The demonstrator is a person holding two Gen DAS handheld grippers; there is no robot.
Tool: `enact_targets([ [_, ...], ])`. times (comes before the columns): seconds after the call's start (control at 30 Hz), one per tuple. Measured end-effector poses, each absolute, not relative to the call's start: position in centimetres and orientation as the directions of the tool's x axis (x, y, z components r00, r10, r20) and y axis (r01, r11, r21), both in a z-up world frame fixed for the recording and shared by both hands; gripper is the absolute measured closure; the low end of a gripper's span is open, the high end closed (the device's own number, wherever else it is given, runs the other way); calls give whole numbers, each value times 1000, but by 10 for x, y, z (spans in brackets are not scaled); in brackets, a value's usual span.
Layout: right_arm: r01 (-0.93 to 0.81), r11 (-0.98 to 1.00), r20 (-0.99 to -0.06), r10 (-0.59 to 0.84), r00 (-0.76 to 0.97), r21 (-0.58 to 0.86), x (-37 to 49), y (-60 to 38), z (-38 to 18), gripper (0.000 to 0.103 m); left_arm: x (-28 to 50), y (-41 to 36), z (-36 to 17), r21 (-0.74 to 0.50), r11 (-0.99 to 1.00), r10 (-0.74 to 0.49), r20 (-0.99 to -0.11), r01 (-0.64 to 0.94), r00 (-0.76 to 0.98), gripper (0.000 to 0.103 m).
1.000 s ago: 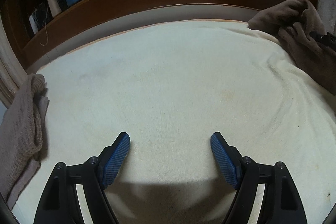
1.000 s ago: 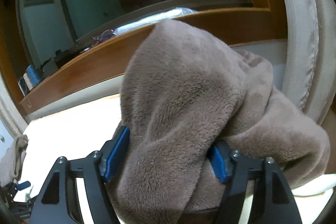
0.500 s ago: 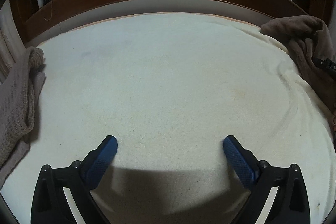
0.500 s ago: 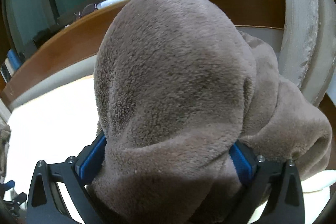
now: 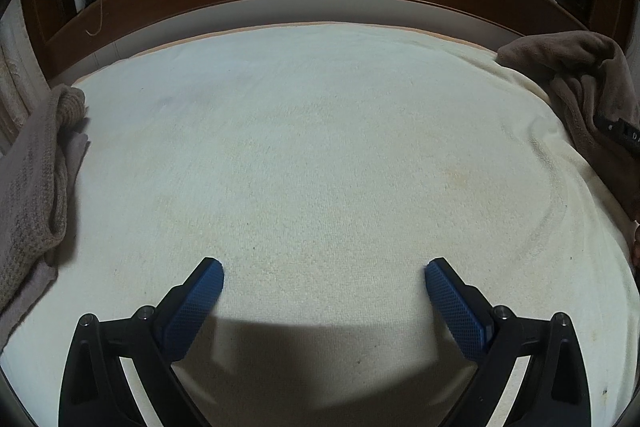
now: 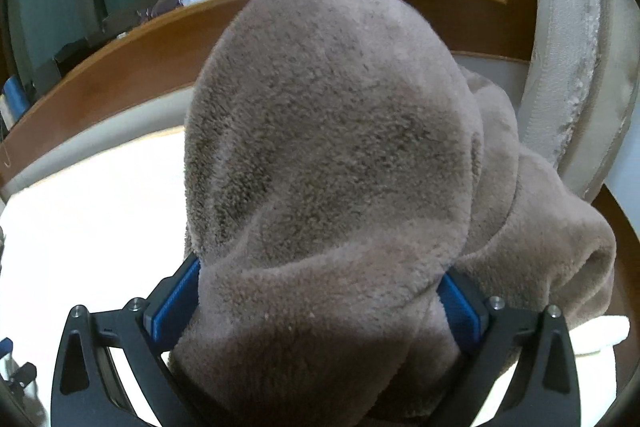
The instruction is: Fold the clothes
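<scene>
brown fleece (image 6: 332, 155) fills wide right tool (image 6: 320, 291), left tool (image 5: 324, 279) empty.

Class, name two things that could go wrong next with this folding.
The right tongs have just been opening with the brown fleece garment bunched between them: it may slump unfolded. The left tongs, also just opened, are empty over the cream blanket, so the fleece lacks a second grip.

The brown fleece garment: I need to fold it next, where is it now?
The brown fleece garment fills the right wrist view, bunched between the right gripper's wide-spread fingers, at the right edge of the cream blanket.
</scene>
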State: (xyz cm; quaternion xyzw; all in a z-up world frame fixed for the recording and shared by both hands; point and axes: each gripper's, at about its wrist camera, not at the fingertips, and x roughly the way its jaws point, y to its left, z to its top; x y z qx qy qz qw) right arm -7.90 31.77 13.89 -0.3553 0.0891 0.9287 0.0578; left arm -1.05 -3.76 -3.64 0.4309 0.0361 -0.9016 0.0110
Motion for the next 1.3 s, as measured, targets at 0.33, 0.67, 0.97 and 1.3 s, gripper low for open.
enact_targets([
  [0.33, -179, -976, -555, 83, -828, 121, -69, 334, 167, 72, -8, -33, -36, -53, -997, 3, -765, 58, -643, 0],
  [0.67, -30, -953, -338, -78, -938, 303, -25, 341, 254, 80, -8, -34, -36, -52, -997, 4, -764, 55, -645, 0],
  [0.97, 237, -962, -194, -260, -946, 134, 26, 240, 340, 82, -6, -37, -34, -54, -998, 13, -770, 45, -637, 0],
  [1.3, 474, -879, -451, -445, -774, 54, 75, 128, 263, 43, 30, -82, 25, -51, -978, -130, -619, 205, -775, 0],
])
